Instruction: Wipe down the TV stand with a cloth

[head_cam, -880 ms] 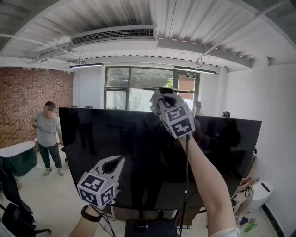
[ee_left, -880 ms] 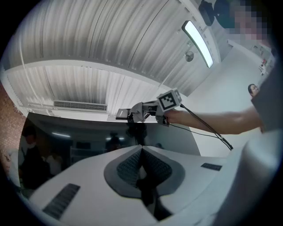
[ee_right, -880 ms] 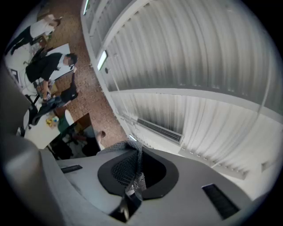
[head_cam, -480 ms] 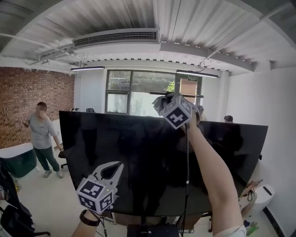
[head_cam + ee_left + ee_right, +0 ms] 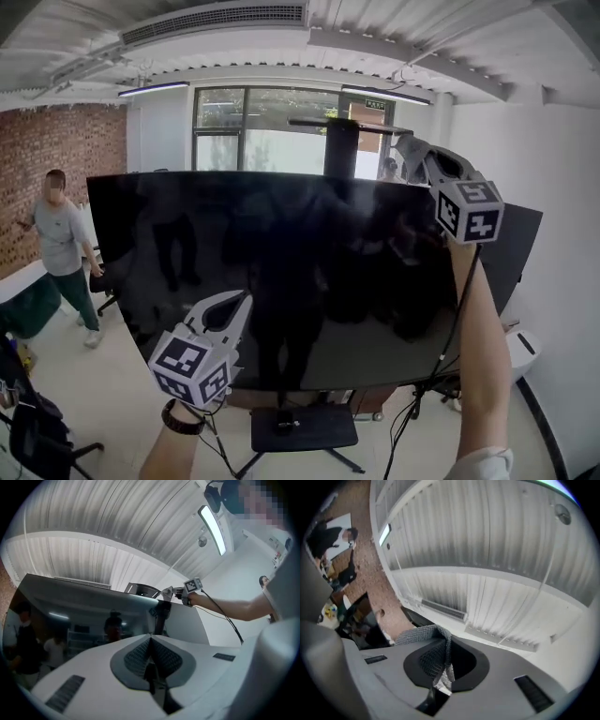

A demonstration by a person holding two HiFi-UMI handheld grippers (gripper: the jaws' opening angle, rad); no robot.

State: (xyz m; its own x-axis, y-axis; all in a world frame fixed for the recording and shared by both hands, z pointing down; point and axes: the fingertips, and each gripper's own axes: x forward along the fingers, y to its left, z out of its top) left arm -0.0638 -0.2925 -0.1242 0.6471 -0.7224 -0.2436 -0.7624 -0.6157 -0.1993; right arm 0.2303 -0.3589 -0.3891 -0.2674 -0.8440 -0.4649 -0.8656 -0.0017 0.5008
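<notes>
A big black TV (image 5: 281,272) stands on a floor stand with a dark base plate (image 5: 302,427) and a pole (image 5: 342,145) rising behind it. My right gripper (image 5: 412,150) is raised at the TV's top edge, towards its right end, shut on a grey mesh cloth (image 5: 405,146). In the right gripper view the cloth (image 5: 423,634) hangs folded between the jaws of the right gripper (image 5: 447,641). My left gripper (image 5: 244,300) is held low in front of the screen; in its own view the left gripper (image 5: 150,639) is shut with nothing in it.
A person (image 5: 58,234) stands at the left by a brick wall. A green round table (image 5: 23,300) and a dark bag (image 5: 33,431) are at the lower left. A white appliance (image 5: 520,352) and cables sit on the floor at the right.
My right gripper has carried the cloth to the right along the TV's top edge, from near the middle to the right end. The left gripper has stayed low.
</notes>
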